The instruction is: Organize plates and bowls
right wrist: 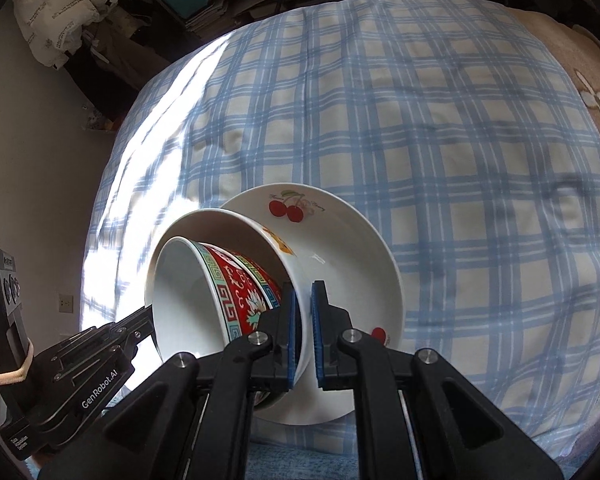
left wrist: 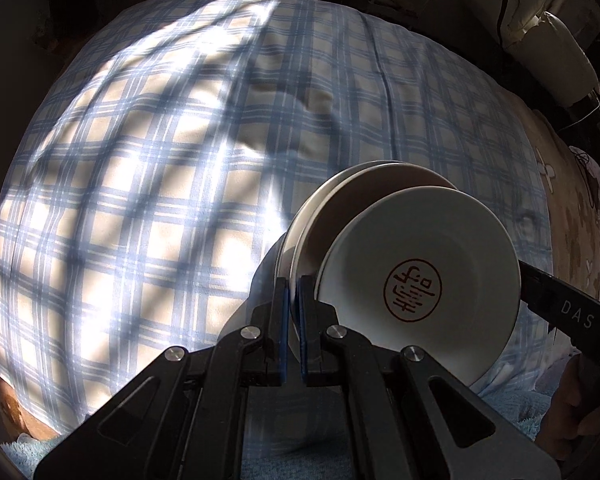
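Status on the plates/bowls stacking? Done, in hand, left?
Done: the dishes are nested into one stack: red patterned bowl inside a white bowl, on the cherry plate.
In hand: left gripper and right gripper pinch opposite rims, stack tilted above the checked cloth.
Left: setting it down.

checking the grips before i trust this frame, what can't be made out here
- Left wrist view: the plates behind the stamped plate overlap, so their count is unclear.
- Right wrist view: the red bowl hides the white bowl's inside.
- Right wrist view: the right hand-held gripper covers the cherry dish's near rim.
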`<state>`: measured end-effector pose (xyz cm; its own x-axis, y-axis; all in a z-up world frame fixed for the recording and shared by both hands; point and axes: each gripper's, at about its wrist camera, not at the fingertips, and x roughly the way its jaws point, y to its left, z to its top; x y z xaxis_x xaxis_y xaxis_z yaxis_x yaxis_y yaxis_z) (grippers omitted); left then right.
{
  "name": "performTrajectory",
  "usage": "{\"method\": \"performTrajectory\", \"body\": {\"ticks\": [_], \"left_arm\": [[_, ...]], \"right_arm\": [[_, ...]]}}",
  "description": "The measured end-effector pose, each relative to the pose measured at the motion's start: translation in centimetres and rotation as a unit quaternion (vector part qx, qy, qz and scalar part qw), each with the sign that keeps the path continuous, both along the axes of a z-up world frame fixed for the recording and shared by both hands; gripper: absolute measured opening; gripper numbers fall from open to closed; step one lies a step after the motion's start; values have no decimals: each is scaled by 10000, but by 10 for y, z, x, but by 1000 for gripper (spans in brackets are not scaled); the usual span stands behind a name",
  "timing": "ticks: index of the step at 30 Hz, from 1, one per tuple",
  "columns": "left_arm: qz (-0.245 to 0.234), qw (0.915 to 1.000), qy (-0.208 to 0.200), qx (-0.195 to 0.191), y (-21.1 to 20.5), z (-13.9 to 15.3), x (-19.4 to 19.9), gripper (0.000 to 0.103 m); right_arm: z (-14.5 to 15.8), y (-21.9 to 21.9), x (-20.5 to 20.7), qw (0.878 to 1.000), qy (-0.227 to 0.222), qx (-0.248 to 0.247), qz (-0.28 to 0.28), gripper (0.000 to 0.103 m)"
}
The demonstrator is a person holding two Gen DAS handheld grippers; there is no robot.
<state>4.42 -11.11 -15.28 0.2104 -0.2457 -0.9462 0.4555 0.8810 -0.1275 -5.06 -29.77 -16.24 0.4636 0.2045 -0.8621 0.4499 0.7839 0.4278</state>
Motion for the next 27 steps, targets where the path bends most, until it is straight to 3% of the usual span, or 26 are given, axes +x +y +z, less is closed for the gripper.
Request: {"method": "performTrajectory", "body": {"ticks": [7, 12, 20, 24, 27], "left_arm": [[-44, 10000, -30, 10, 1, -1, 3, 4], [-31, 9999, -119, 92, 3, 1, 0, 12], [-99, 9962, -813, 311, 9, 24, -16, 25], [-18, 9929, -1153, 303, 19, 41, -27, 50], [177, 9876, -1518, 352, 31, 60, -34, 56]], "right_arm": [[1, 3, 3, 9998, -77, -142, 136, 11], [2, 4, 0, 9997, -36, -204, 159, 11], [27, 1, -14, 9982, -357, -481, 101, 14], [42, 4, -28, 9965, -573, -604, 98, 45], [59, 8, -41, 9935, -792, -813, 129, 55]]}}
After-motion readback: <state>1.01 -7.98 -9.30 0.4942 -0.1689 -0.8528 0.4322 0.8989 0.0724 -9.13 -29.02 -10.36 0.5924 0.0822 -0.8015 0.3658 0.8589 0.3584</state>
